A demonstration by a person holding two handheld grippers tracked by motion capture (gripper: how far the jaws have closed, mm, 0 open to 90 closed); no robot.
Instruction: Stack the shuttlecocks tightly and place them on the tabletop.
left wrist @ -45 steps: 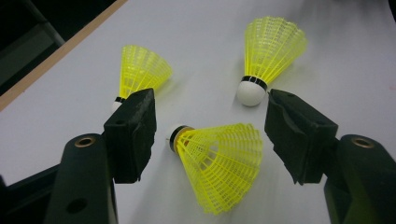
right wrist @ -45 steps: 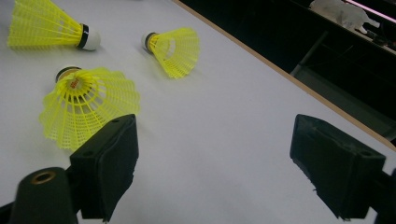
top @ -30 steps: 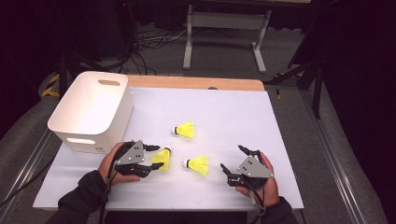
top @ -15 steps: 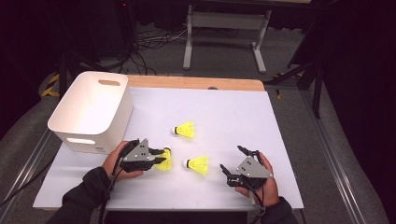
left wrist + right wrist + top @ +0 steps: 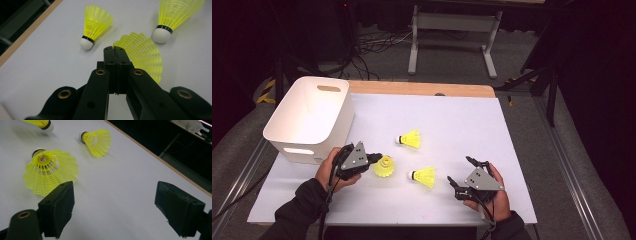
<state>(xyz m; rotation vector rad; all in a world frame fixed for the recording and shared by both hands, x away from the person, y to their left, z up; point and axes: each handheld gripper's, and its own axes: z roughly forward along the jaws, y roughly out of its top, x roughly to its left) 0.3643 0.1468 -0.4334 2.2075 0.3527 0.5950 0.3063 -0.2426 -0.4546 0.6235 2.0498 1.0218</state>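
Observation:
Three yellow shuttlecocks are on the white table. My left gripper (image 5: pixel 377 159) (image 5: pixel 115 48) has just been closing and is now shut, pinching the skirt of the nearest-left shuttlecock (image 5: pixel 384 166) (image 5: pixel 143 56), which is tipped up at its tips. A second shuttlecock (image 5: pixel 410 139) (image 5: pixel 96 25) lies farther back. The third shuttlecock (image 5: pixel 424 176) (image 5: pixel 175 17) (image 5: pixel 50 173) lies just left of my right gripper (image 5: pixel 460 171) (image 5: pixel 117 207), which is open with nothing between its pads.
A white plastic bin (image 5: pixel 312 115) with handle slots stands at the table's left, just behind my left hand. The table's wooden far edge (image 5: pixel 422 89) runs behind the white sheet. Beyond it are a metal stand and cables on the floor.
The left jaws have gone from open around the shuttlecock to shut on its skirt, and the shuttlecock has tipped up. The right gripper has stayed still.

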